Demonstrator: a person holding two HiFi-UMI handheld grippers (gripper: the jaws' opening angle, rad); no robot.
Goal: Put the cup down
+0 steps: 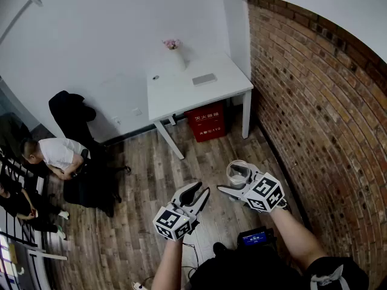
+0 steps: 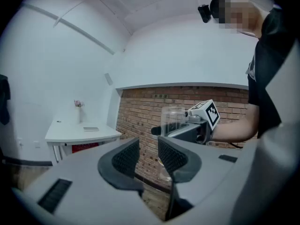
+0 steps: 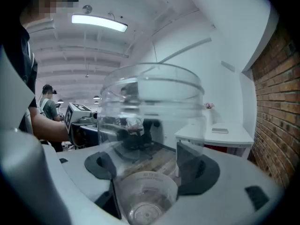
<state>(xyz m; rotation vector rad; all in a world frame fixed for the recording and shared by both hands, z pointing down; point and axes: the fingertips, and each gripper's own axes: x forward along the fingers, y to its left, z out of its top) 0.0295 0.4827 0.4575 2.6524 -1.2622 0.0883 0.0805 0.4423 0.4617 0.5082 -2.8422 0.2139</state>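
Observation:
A clear plastic cup [image 1: 238, 171] hangs in the air above the wooden floor, and my right gripper [image 1: 234, 180] is shut on it. In the right gripper view the cup [image 3: 151, 121] fills the middle, upright, with a dark pad [image 3: 199, 165] pressed on each side of it. My left gripper [image 1: 203, 190] is held just left of the cup, open, with nothing between its jaws. In the left gripper view its pads [image 2: 125, 157] stand a little apart, and the cup [image 2: 172, 118] shows beyond them in the right gripper [image 2: 164, 131].
A white table [image 1: 181, 95] stands ahead against the wall, with a vase of pink flowers [image 1: 174, 52] and a flat grey item [image 1: 204, 78] on it. Under it is a red box [image 1: 206, 121]. A brick wall [image 1: 326, 119] runs along the right. A person [image 1: 54, 156] is at the left.

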